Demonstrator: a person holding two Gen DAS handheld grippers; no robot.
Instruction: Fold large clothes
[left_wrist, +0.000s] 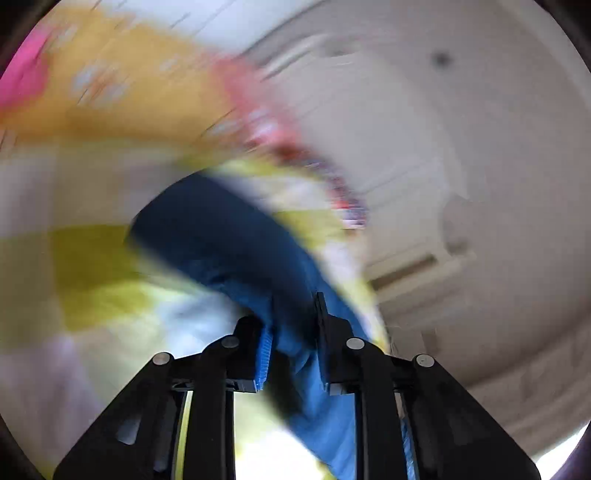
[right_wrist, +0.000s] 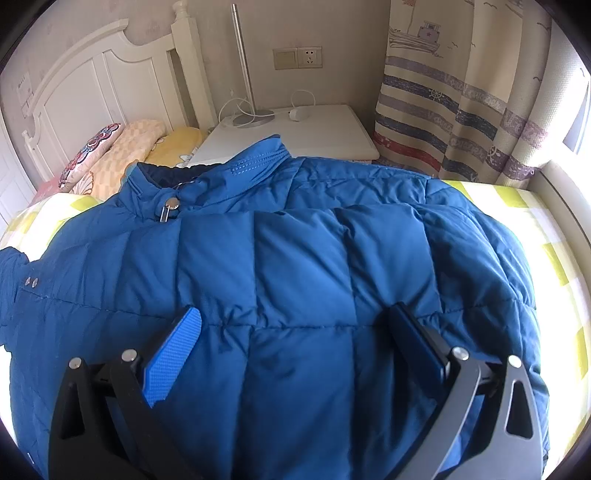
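Jacket: blue quilted puffer, spread front-up across the bed, collar toward 12 o'clock near the nightstand, hem toward 6 o'clock under the right gripper.

Handling, judged: padded fill, so soft, springy and light for its bulk. It will not hold a crease; folds will puff back unless pressed down. Shell looks smooth, likely slippery between flat pads, so a pinch on a single layer could creep. Better holds: stitched seams, hem, cuff or collar band, where fabric is doubled and firmer. Metal snap and zipper pull at 11 o'clock are hard points to avoid clamping.

Right gripper: fingers spread wide apart, resting over the lower chest panel, nothing between them.

Left gripper: view heavily blurred; fingers drawn together and clamped on a bunch of the blue fabric, which trails off toward 10 o'clock. Which part of the jacket this is, cannot tell; possibly a sleeve.

Containers: none in view. Nightstand top carries a lamp base and white cable only. Pillows at 10 o'clock by the headboard.
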